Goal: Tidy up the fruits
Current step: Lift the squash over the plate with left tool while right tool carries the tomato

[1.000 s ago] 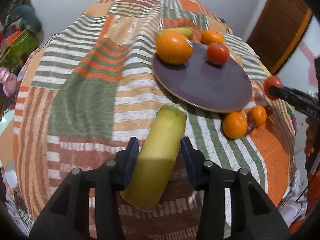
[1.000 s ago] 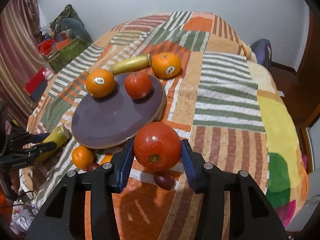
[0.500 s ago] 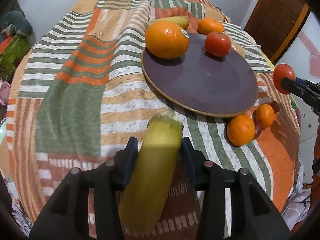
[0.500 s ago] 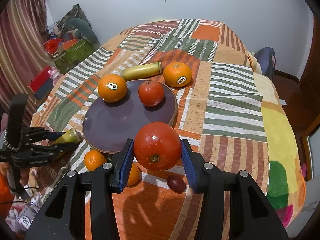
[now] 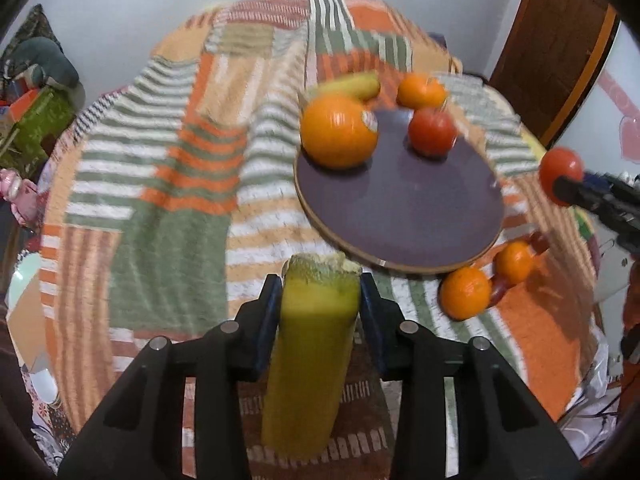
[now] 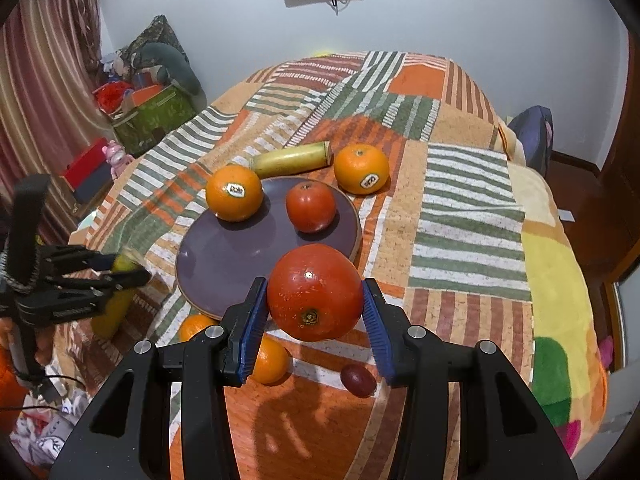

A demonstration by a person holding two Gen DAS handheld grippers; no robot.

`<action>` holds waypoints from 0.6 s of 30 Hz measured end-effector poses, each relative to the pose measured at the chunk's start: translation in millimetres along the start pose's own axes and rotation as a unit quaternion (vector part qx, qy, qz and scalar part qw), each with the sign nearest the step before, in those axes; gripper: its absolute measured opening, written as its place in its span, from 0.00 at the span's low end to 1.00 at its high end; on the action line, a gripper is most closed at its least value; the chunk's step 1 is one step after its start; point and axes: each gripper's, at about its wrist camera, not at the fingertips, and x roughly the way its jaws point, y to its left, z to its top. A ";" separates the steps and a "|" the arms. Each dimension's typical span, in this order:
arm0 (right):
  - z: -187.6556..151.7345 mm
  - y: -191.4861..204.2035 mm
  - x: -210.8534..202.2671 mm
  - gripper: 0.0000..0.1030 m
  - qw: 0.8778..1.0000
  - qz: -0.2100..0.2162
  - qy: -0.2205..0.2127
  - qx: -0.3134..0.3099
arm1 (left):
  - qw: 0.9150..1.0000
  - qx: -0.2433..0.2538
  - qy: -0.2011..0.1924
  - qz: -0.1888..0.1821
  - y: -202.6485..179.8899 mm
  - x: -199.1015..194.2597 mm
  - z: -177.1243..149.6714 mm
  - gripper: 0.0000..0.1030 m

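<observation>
My left gripper [image 5: 320, 300] is shut on a yellow-green banana piece [image 5: 312, 352], held above the blanket just left of the purple plate [image 5: 400, 216]. My right gripper [image 6: 316, 308] is shut on a red tomato [image 6: 315, 296], held above the plate's [image 6: 224, 256] near right rim. On the plate lie an orange [image 6: 235, 198] with a sticker and a second tomato [image 6: 311, 207]. Another banana piece [image 6: 292, 159] and another orange [image 6: 361, 168] lie behind the plate.
Two small mandarins [image 6: 272, 360] and a dark grape [image 6: 357, 379] lie on the blanket in front of the plate. The striped patchwork blanket [image 6: 468, 208] covers a bed. Boxes and toys [image 6: 148, 108] stand at the far left, a wooden door [image 5: 552, 52] at the right.
Both grippers have lifted with their fruit. The left one has turned the banana piece more upright and moved closer to the plate; the right one has risen above the plate's rim.
</observation>
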 end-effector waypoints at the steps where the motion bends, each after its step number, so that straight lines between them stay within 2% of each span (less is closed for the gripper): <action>1: 1.4 0.5 -1.2 0.42 1.000 0.000 -0.002 -0.001 | 1.000 -0.003 -0.013 0.001 0.7 -11.0 2.9 0.37; 6: 7.9 5.4 -7.9 0.42 1.000 0.001 -0.015 -0.007 | 0.998 -0.017 -0.055 -0.006 1.7 -44.7 15.2 0.35; 11: 11.5 9.1 -11.3 0.42 1.000 0.001 -0.023 -0.014 | 0.996 -0.004 -0.091 0.001 -10.4 -62.6 27.1 0.35; 18: 16.8 12.3 -6.7 0.42 0.999 0.000 -0.025 -0.020 | 0.995 0.007 -0.095 -0.026 -29.2 -57.8 39.7 0.35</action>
